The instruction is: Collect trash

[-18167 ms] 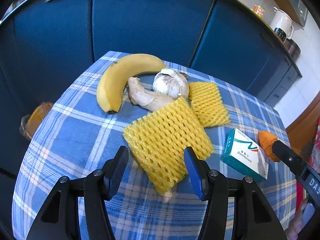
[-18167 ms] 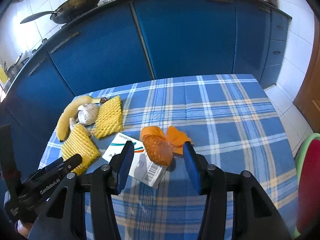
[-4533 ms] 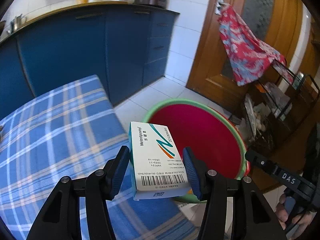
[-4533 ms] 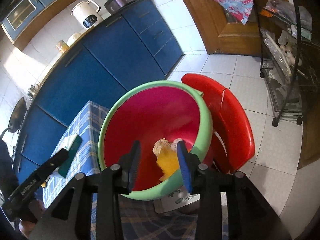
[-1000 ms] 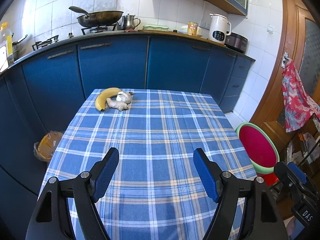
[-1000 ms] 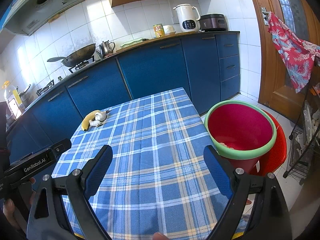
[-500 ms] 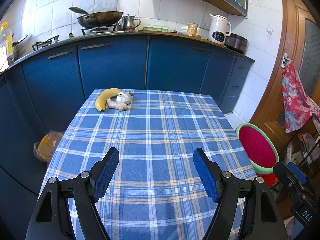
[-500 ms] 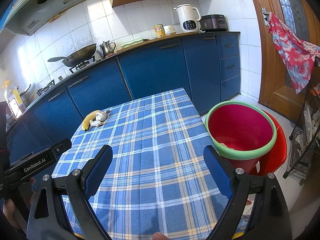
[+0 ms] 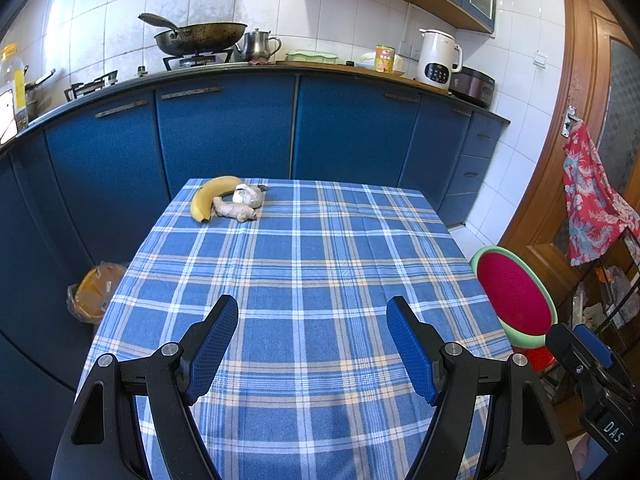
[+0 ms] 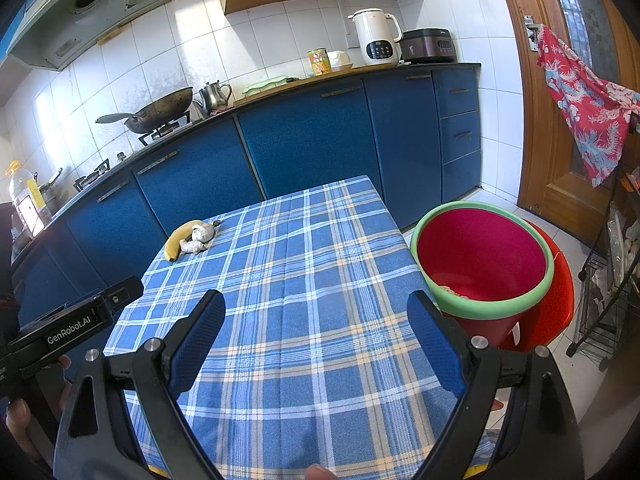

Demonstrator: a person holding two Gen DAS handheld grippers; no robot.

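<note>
A red bin with a green rim [image 10: 484,256] stands on the floor off the table's right edge, with scraps at its bottom [image 10: 452,292]; the left wrist view shows the same bin [image 9: 516,296] at the right. My left gripper [image 9: 312,344] is open and empty above the near part of the blue plaid tablecloth [image 9: 304,264]. My right gripper [image 10: 316,336] is also open with nothing between its fingers, held over the near table edge. A banana [image 9: 208,196], a garlic bulb [image 9: 250,196] and a ginger root [image 9: 234,211] lie at the far left corner.
Blue kitchen cabinets [image 9: 224,136] run behind the table, with a wok [image 9: 200,36], kettles and cans on the counter. A red stool [image 10: 548,308] sits behind the bin. An orange bag [image 9: 94,292] lies on the floor left of the table. A wire rack [image 10: 612,280] stands at the right.
</note>
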